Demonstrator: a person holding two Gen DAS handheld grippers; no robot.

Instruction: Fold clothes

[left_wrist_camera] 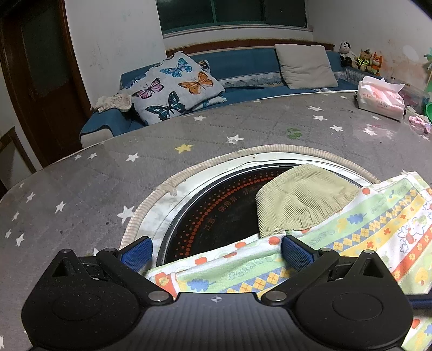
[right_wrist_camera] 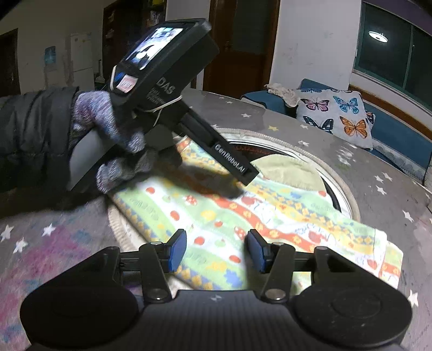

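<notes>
The patterned cloth (right_wrist_camera: 243,213) lies flat over the round heater opening (left_wrist_camera: 216,205), partly folded, covering a beige corduroy piece (left_wrist_camera: 299,199) at its far edge. Left gripper (left_wrist_camera: 216,252): fingers spread wide — the cloth's near edge runs between them, the right pad (left_wrist_camera: 295,255) touching the fabric, nothing pinched. Right gripper (right_wrist_camera: 216,249): fingers about half apart, the cloth beneath and between them — not clamped.

White walls (left_wrist_camera: 113,40) ring the room, a dark window (left_wrist_camera: 232,13) sits over a blue sofa (left_wrist_camera: 243,70) with a butterfly pillow (left_wrist_camera: 175,86) and grey cushion (left_wrist_camera: 305,66); brown door (left_wrist_camera: 40,81) at left, ceiling lamp reflected (right_wrist_camera: 378,36).
</notes>
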